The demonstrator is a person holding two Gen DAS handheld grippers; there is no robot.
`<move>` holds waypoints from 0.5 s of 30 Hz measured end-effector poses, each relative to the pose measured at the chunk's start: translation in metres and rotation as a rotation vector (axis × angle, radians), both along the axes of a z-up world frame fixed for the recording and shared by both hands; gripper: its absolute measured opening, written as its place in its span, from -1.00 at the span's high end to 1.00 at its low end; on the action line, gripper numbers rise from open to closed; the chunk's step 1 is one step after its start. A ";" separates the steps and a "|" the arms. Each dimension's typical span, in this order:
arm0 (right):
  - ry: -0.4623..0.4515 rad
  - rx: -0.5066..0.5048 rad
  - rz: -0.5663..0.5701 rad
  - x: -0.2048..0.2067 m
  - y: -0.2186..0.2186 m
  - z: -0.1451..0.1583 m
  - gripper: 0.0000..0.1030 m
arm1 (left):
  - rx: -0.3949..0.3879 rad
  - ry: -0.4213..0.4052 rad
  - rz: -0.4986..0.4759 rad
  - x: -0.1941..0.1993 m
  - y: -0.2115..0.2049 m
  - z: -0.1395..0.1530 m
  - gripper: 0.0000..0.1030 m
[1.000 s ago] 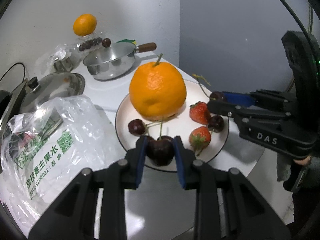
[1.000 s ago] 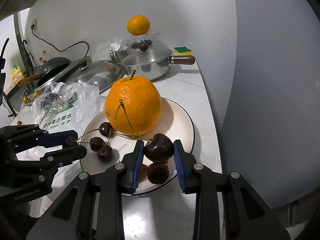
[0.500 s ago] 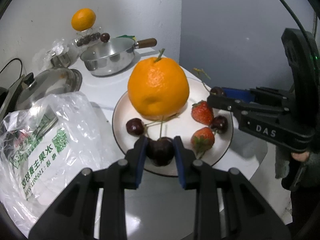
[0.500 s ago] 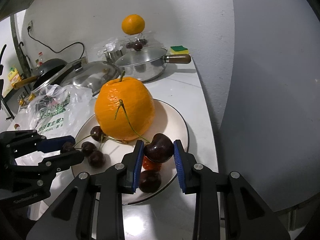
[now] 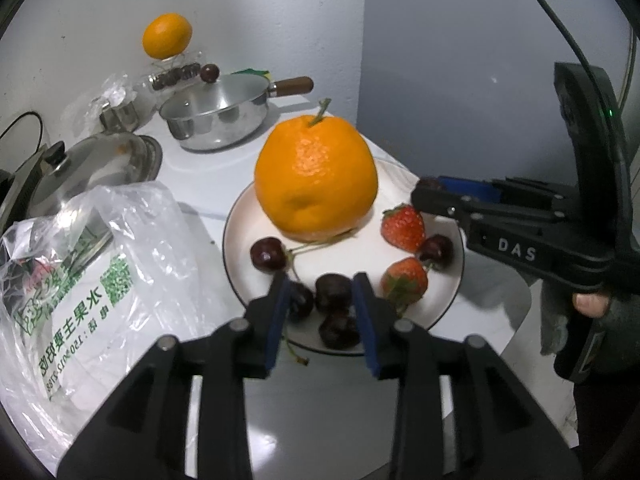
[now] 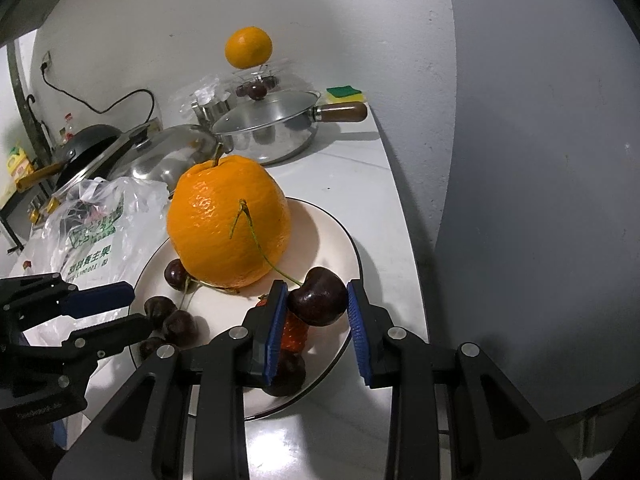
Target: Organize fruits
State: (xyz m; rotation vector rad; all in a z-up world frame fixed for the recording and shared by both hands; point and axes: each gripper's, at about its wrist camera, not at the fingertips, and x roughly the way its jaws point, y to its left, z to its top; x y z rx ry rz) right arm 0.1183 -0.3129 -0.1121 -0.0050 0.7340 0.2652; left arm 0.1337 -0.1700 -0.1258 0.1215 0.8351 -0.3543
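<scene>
Far left on the white worktop (image 5: 208,176): clear plastic bag (image 5: 100,264) with green print, steel lid (image 5: 92,160) behind it, lidded steel pan (image 5: 216,116) farther back, small orange (image 5: 167,41) perched at the far wall. Centre: white plate (image 5: 240,240) bearing a large orange (image 5: 316,178), two strawberries (image 5: 404,224) and several cherries. Left claw (image 5: 320,304) over the near rim of the plate, jaws opening, a dark cherry (image 5: 332,292) between the blue pads but not pressed by them, resting among other cherries. Right claw (image 6: 314,316) over the plate's right side, closed tight on a stemmed cherry (image 6: 318,298), raised above a strawberry.
</scene>
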 end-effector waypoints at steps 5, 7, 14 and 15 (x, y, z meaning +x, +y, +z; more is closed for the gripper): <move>-0.007 0.002 -0.009 -0.001 -0.001 0.002 0.22 | -0.009 -0.010 0.015 -0.001 0.003 0.003 -0.01; -0.011 -0.001 -0.010 -0.002 0.001 0.003 0.22 | -0.018 -0.018 0.022 -0.003 0.006 0.006 -0.03; -0.023 -0.008 -0.009 -0.008 0.006 0.009 0.21 | -0.024 -0.040 0.043 -0.009 0.014 0.013 -0.06; -0.025 -0.009 -0.008 -0.009 0.007 0.010 0.21 | -0.026 -0.044 0.046 -0.011 0.015 0.014 -0.06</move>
